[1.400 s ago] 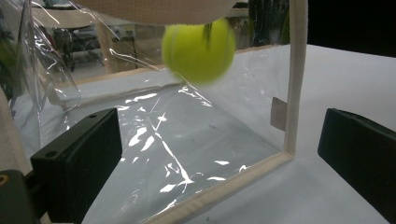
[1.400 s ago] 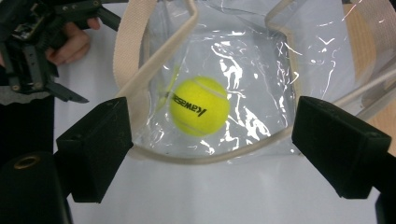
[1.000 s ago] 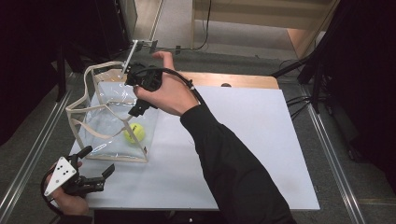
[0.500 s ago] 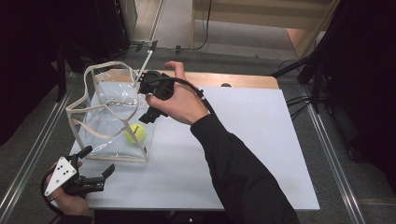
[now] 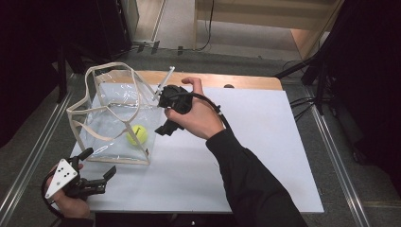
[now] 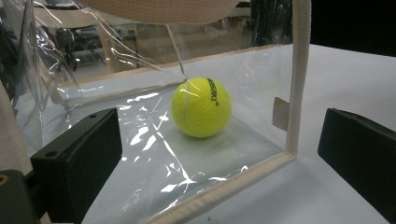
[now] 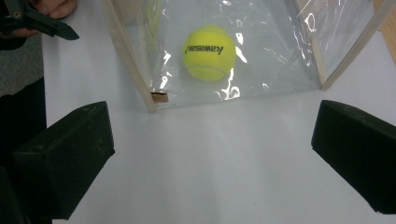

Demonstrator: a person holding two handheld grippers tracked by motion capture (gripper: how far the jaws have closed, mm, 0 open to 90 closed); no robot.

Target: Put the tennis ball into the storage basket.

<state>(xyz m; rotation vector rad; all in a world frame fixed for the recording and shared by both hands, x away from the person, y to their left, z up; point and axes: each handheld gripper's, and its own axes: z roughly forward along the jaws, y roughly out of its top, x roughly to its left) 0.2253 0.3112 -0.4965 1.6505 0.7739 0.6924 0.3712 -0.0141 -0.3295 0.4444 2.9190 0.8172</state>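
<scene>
A yellow tennis ball (image 7: 209, 52) with black lettering sits inside the clear, cream-trimmed bag (image 7: 280, 70), just ahead of the right gripper (image 7: 210, 158), whose 2 jaws gape wide, holding nothing.

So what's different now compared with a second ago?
The right gripper has drawn back from above the clear bag, moving toward the person and lower beside the bag's near corner. Its jaws stand open and hold nothing. The tennis ball lies inside the bag as before, and the left gripper has stayed open at the table's near left corner.
</scene>
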